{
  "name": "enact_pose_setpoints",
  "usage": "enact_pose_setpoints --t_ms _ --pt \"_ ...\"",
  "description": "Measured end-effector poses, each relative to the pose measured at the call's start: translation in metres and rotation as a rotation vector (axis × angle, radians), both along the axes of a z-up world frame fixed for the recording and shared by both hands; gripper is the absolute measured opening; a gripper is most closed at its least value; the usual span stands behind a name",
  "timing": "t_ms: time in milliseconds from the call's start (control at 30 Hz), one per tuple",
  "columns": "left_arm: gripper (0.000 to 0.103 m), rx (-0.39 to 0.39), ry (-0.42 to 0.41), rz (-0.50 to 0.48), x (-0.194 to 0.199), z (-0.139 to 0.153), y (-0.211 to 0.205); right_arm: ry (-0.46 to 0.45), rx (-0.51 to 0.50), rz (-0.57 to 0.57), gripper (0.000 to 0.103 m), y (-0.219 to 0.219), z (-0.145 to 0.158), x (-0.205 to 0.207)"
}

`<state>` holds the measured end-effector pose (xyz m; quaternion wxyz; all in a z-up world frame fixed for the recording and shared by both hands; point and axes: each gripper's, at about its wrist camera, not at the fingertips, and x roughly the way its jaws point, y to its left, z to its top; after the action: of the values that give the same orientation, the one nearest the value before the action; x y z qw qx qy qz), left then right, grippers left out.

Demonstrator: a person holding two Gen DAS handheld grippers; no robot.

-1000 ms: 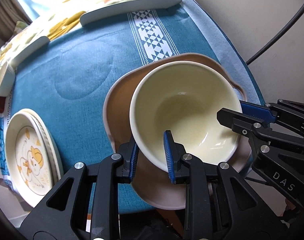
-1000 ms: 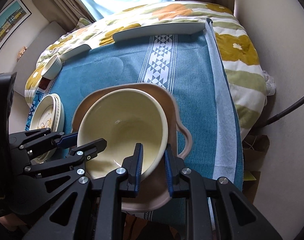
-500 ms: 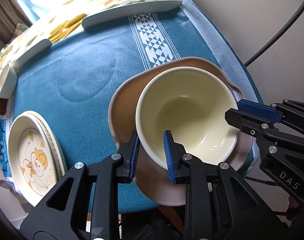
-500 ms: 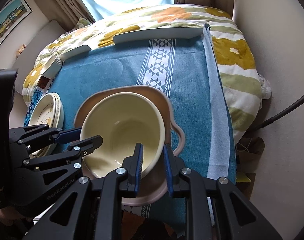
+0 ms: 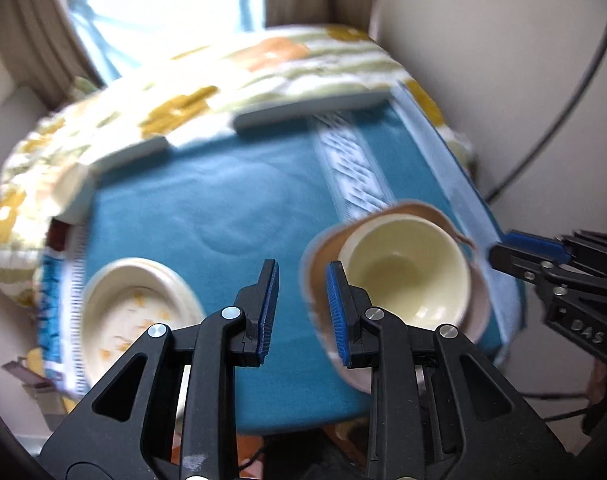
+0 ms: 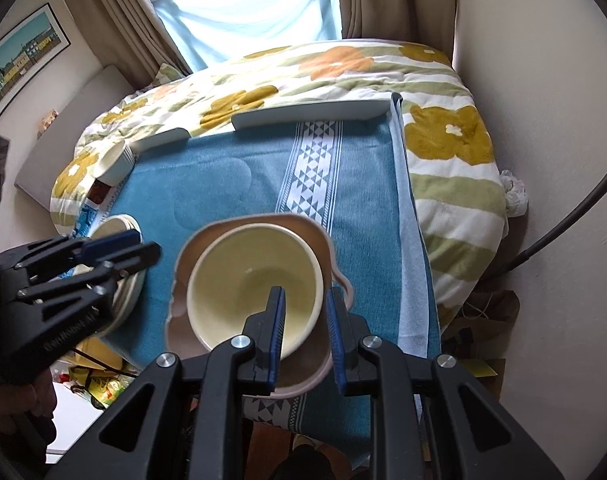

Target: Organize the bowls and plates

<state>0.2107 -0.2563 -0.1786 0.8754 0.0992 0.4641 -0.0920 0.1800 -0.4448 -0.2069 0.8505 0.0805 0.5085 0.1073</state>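
A pale yellow bowl (image 5: 407,276) (image 6: 251,284) sits inside a pink dish with handles (image 5: 317,252) (image 6: 303,224) on the blue cloth (image 6: 207,184). My left gripper (image 5: 302,276) (image 6: 143,245) hangs shut and empty above the cloth, just left of the dish. My right gripper (image 6: 305,294) (image 5: 503,250) is shut too; it hovers over the bowl's near right rim and holds nothing. A stack of cream plates with a duck print (image 5: 135,312) (image 6: 132,288) lies at the left, partly hidden by the left gripper in the right wrist view.
A small white bowl (image 6: 115,160) and long white trays (image 6: 307,114) stand along the cloth's far edge on a floral duvet (image 6: 447,136). A wall and a black cable (image 5: 563,112) are close on the right. The table edge is near me.
Both grippers have risen away from the bowl, which stays in the pink dish and looks smaller. The left view has swung up and leftward, so its jaws no longer straddle the bowl's rim.
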Motion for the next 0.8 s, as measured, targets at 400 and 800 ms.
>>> enact_pose_setpoints --t_ms 400,800 --pt "0.103 -0.042 -0.174 0.220 -0.006 0.063 0.095 -0.155 -0.008 0.135 0.099 0.043 0.046 0.015" --pt "0.103 -0.187 -0.107 0.432 0.020 0.067 0.241 -0.195 -0.089 0.360 0.099 0.175 0.074 0.102"
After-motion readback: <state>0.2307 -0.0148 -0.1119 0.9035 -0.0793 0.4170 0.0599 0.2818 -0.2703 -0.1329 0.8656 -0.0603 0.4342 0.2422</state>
